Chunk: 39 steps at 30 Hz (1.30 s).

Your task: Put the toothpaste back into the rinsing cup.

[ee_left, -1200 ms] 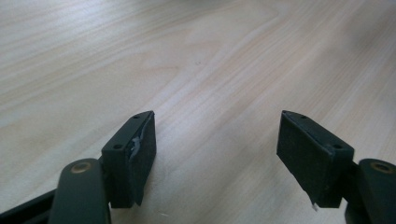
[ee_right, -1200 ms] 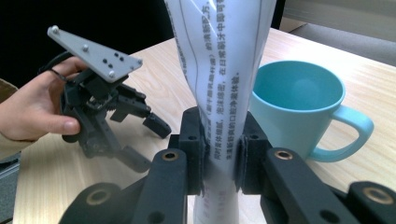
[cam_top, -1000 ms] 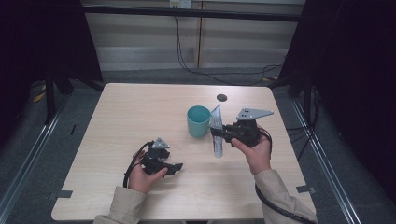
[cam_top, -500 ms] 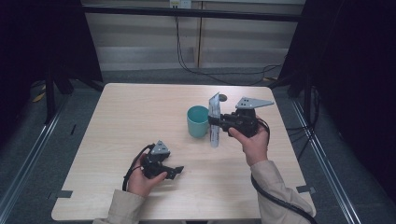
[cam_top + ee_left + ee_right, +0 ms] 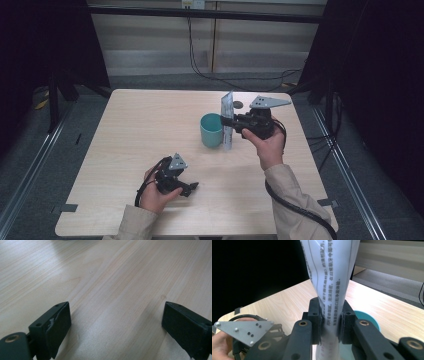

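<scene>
With the right tongs (image 5: pixel 229 121) clamped on the upright packet (image 5: pixel 227 117) just beside the teal cup (image 5: pixel 211 129), and the left tongs (image 5: pixel 192 187), just opening, empty over the tabletop (image 5: pixel 130 130), the packet probably needed holding vertical while being lowered into the cup.

Chinese print on white tube (image 5: pixel 329 277)

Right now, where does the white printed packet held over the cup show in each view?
High view: the printed packet stands upright right of centre, clamped in the right tongs, beside the teal cup.
Left gripper view: not in it; bare wooden table between open tongs.
Right gripper view: centre, rising from the tongs to the top edge.
Shared landmark: the teal cup, at the right gripper view's lower right.
</scene>
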Available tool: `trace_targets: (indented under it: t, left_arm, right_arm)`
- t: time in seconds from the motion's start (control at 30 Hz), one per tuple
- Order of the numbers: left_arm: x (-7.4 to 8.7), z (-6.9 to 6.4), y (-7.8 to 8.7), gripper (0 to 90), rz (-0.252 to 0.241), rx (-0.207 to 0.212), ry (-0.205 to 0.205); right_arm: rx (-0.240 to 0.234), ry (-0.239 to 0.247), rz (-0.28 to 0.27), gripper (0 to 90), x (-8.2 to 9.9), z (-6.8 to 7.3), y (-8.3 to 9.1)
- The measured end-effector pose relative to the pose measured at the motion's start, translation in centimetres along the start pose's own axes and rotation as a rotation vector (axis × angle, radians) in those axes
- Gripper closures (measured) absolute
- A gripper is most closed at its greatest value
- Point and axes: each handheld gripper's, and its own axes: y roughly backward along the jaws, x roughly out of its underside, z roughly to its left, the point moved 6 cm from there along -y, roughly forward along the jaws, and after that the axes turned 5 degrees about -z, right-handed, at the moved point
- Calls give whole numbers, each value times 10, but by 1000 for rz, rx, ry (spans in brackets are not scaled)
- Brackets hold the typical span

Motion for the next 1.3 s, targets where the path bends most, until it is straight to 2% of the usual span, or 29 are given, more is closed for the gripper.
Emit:
trace_targets:
  t: [0.3, 0.5, 0.67, 1.03, 1.3]
  left_arm:
    - [0, -1, -1, 60, 7, 3, -14]
    - [0, -2, -2, 39, 12, 12, -12]
    - [0, -2, -2, 20, 18, 4, -19]
    - [0, -2, -2, 18, 21, 4, -23]
    - [0, -2, -2, 18, 20, 5, -22]
  right_arm:
    - [5, 3, -8, 755, -8, -2, -8]
    - [20, -8, -39, 755, -15, -7, -11]
    - [31, -6, -49, 755, -21, -11, -13]
    - [48, -18, -85, 755, -27, -18, -20]
    - [57, -14, -86, 755, -28, -21, -30]
